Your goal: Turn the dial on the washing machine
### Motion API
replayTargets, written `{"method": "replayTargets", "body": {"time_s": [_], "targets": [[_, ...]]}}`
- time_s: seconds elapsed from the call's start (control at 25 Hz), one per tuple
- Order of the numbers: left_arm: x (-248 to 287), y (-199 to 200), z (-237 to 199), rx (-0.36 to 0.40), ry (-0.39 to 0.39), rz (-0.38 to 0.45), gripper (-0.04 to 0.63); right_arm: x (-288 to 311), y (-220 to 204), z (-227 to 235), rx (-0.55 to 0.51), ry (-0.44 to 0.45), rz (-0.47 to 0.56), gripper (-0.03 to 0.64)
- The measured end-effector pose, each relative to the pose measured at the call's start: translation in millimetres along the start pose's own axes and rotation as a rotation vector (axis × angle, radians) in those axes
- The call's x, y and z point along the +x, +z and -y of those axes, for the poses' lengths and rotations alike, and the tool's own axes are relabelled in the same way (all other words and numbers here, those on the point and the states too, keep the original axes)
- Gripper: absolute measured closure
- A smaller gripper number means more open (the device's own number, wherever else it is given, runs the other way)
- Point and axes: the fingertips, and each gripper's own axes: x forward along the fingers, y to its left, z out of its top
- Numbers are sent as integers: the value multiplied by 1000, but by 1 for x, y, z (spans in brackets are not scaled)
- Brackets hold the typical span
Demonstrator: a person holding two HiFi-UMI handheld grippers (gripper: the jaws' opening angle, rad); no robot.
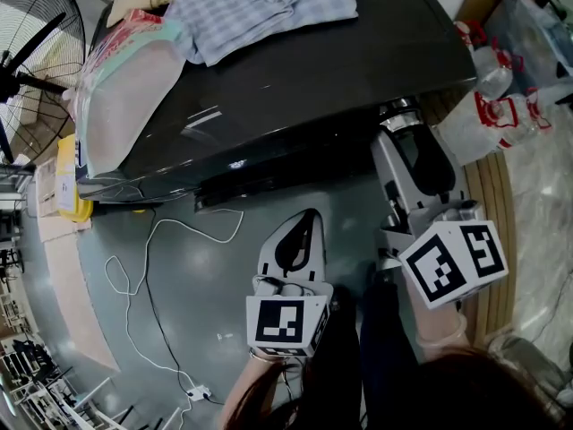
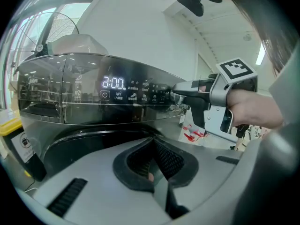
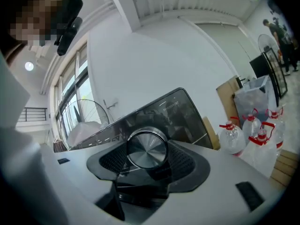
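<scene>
Dial (image 3: 147, 147): round, brushed metal, on the front panel of the washing machine (image 1: 313, 70), right between the jaws of the right tongs (image 1: 403, 131).
Fan (image 1: 27, 70): far to the left of the left tongs (image 1: 309, 218), past the machine's left end.
Wrapped bundle (image 1: 125, 97): on the machine's top, ahead and left of the left tongs.
Cable (image 1: 143, 267): white, looped on the floor just left of the left tongs.
Left tongs: jaws together with nothing in them, held low and apart from the panel.
Display (image 2: 114, 82): lit, reads 3:00, ahead of the left tongs and left of the dial.
Checked cloth (image 1: 260, 3): on the machine's top, ahead of both tongs.
Right tongs: jaws spread wide and clamped on the dial, one pad on each side of its rim.
Bottles (image 1: 492, 106): clear with red trim, to the right of the right tongs.
</scene>
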Motion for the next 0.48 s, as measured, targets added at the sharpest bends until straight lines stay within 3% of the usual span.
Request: {"method": "replayTargets", "body": {"time_s": [0.48], "targets": [[-1,-1,2,0,-10,4,578,0,1,2,108,11,14,322]]}}
